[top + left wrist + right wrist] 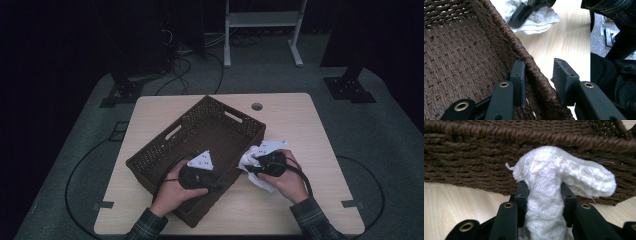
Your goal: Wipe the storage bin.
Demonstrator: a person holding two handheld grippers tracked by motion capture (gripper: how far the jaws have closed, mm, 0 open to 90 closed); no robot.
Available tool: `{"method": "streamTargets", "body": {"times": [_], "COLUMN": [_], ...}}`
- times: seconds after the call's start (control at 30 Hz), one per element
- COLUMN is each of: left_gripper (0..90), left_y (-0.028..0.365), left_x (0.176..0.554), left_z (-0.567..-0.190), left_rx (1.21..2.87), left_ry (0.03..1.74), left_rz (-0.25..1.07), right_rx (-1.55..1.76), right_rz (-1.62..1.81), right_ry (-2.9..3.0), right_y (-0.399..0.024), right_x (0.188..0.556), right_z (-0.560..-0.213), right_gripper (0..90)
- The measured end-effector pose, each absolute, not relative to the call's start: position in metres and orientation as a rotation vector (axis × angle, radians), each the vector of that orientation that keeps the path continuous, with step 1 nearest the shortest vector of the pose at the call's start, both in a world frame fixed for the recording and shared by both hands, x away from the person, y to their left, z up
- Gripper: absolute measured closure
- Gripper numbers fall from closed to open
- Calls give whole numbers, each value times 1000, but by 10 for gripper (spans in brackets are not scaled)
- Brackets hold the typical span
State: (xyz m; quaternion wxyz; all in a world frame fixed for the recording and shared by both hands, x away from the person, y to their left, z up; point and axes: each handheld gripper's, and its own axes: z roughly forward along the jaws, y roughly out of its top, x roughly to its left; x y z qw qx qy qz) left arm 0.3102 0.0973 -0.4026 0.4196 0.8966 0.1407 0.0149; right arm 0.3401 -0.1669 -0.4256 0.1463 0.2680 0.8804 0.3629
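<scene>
From above, my left gripper [212, 184] sits at the near wall of the brown basket [150, 155], my right gripper [248, 167] beside it on the white cloth [260, 181]. Along my left jaws, they straddle the basket rim [524, 53], one inside touching, the other standing clear. Along my right jaws, they pinch the cloth [549, 195] against the basket wall [461, 167].

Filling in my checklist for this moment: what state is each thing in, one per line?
Woven basket: upright on the table, nothing visible inside.
White cloth: bunched, pinched, just outside the basket wall.
Left gripper: jaws straddle the basket rim; one pad touches, the other stands off.
Right gripper: shut on the cloth.
Table: bears the basket.
</scene>
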Motion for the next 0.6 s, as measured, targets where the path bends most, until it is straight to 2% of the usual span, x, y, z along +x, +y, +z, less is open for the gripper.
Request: {"method": "streamTargets", "body": {"times": [0.6], "left_gripper": [625], "left_y": [97], "left_x": [310], "left_z": [-403], "left_rx": [2248], "left_ry": [352], "left_rz": [37], "right_rx": [793], "right_rz": [1001], "right_ry": [2572], "right_y": [-164], "right_x": [345], "right_z": [-442], "right_gripper": [666]}}
